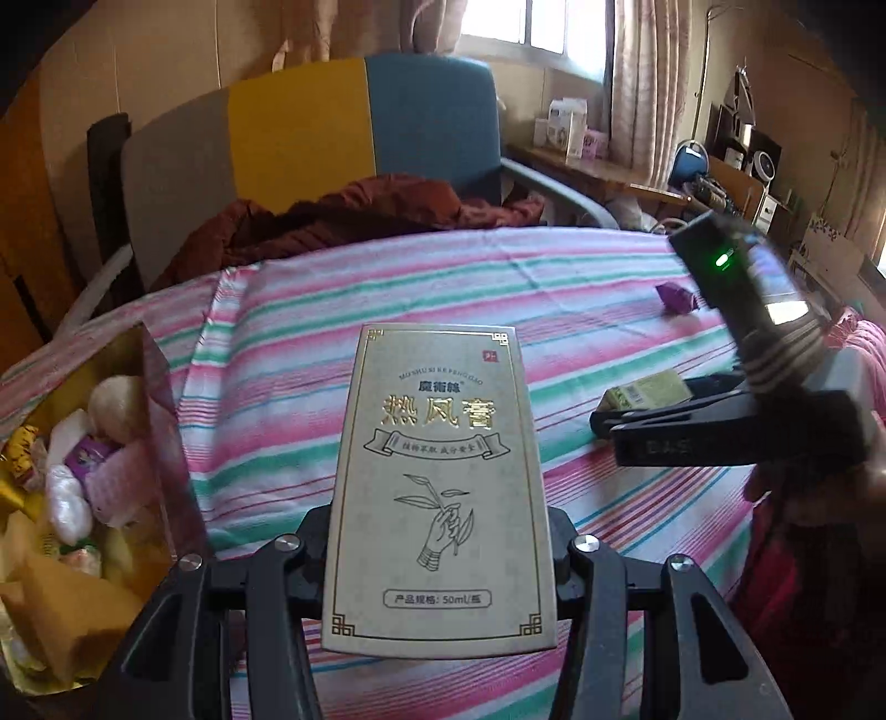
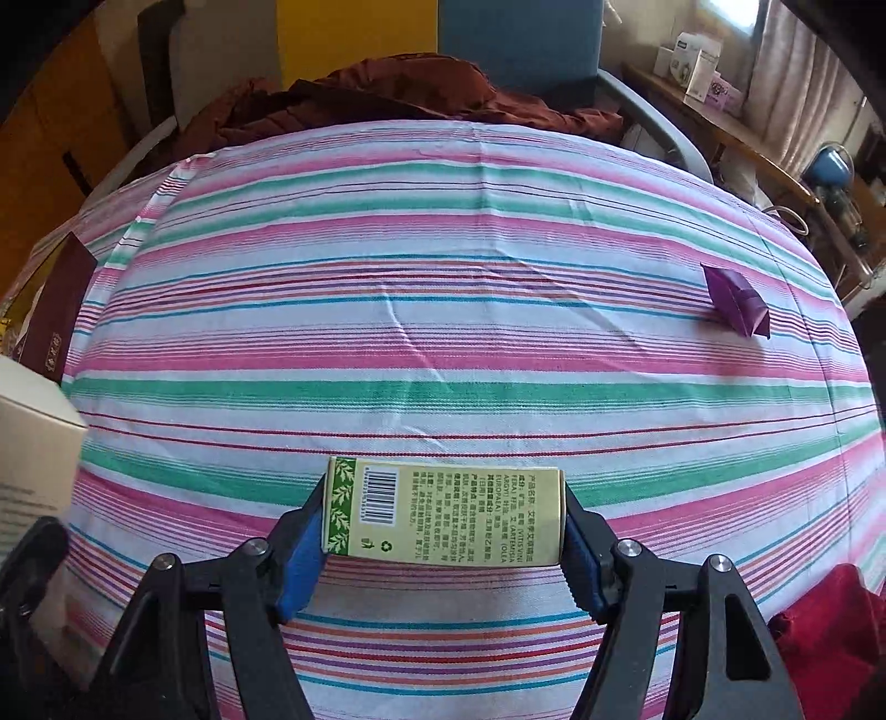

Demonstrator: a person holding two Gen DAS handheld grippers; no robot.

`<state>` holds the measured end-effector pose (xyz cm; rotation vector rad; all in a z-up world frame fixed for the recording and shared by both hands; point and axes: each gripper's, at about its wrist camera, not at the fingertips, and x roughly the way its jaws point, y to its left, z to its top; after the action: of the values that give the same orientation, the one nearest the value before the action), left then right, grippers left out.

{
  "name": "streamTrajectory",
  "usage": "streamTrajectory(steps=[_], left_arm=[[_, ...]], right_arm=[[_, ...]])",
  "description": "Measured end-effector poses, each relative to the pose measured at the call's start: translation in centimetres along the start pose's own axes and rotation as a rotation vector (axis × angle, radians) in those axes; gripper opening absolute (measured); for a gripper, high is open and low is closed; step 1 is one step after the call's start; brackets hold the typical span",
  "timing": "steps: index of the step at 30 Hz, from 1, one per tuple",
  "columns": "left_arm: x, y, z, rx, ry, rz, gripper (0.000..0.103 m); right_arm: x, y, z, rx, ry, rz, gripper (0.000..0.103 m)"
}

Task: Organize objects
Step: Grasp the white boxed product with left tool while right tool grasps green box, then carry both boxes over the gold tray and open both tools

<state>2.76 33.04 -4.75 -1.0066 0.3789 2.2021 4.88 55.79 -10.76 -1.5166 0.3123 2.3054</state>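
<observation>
Boxes fill both grippers. The left gripper [image 1: 437,559] clamps a tall pale grey carton [image 1: 440,487] between its fingers, printed face toward the camera, with gold lettering and a line drawing of a hand holding a sprig. The carton is held clear above the striped bedsheet [image 1: 554,288].

The right gripper [image 2: 443,531] grips a small green box [image 2: 448,518] by its two ends, its blue pads [image 2: 302,559] pressed against them. The box lies lengthwise across the jaws, barcode and fine print facing up, low over the sheet; whether it touches the fabric I cannot tell. In the left wrist view this same gripper [image 1: 609,421] appears at the right, with the green box [image 1: 648,396] at its tips and a green light glowing on its body.

At the left edge of the bed an open gift box [image 1: 149,376] with a yellow lining holds wrapped sweets and small packets. A purple folded paper piece [image 2: 739,302] lies alone on the sheet toward the far right, well apart from both boxes. Behind the bed, a dark red garment [image 2: 387,94] is heaped against a headboard [image 1: 310,127] panelled in grey, yellow and blue. A wooden desk [image 1: 587,166] with small cartons stands by the curtained window [image 1: 531,27].
</observation>
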Motion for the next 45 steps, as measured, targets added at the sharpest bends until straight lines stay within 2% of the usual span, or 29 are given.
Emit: streamTrajectory(steps=[11, 25, 30, 40, 45], left_arm=[[-3.8, 2.2, -0.3, -0.033, -0.063, 0.027, 0.052], [-6.7, 6.4, -1.3, -0.118, -0.099, 0.076, 0.052], [-7.4, 7.5, -1.6, -0.146, -0.109, 0.077, 0.052], [-8.3, 9.4, -2.0, -0.181, -0.123, 0.093, 0.052], [-9.3, 10.7, -2.4, -0.196, -0.144, 0.111, 0.052]], right_arm=[[0.5, 1.7, 0.3, -0.038, -0.012, -0.018, 0.072], [0.3, 4.6, -0.6, -0.127, -0.011, 0.053, 0.072], [0.8, 5.8, -1.1, -0.178, 0.004, 0.046, 0.072], [0.2, 7.1, -1.6, -0.185, 0.031, 0.052, 0.072], [-1.2, 9.3, -1.6, -0.19, 0.007, 0.105, 0.072]])
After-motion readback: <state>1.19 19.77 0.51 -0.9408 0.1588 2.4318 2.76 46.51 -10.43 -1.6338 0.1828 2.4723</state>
